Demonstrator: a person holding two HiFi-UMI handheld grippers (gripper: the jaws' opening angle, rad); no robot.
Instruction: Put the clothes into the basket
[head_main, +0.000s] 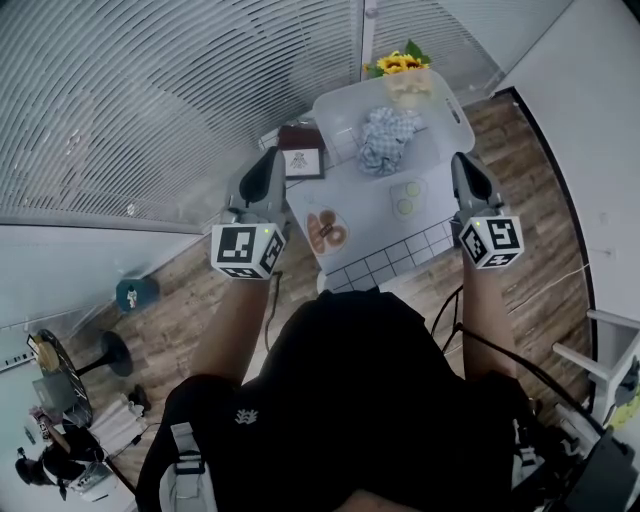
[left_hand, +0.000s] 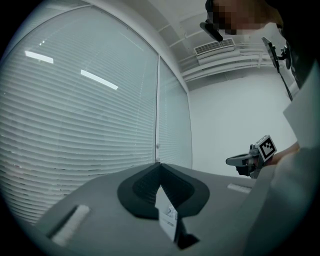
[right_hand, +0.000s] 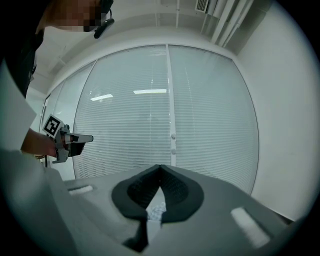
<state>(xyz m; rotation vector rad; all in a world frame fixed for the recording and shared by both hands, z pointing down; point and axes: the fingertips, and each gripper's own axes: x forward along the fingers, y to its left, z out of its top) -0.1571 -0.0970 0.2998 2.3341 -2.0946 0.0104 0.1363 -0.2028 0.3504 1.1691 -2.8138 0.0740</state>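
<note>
Sunflowers (head_main: 400, 62), a framed picture (head_main: 301, 155) and a food plate (head_main: 326, 231) surround the table's (head_main: 370, 205) white basket (head_main: 447, 108), the checked clothes (head_main: 387, 138) lying inside, while left gripper (head_main: 271, 160) and right gripper (head_main: 466, 165) flank it, level, jaws closed and empty.

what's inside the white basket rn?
A crumpled blue-and-white checked cloth lies in the white basket, near its middle. The basket floor beneath the cloth is covered, so anything under it cannot be seen.
</note>
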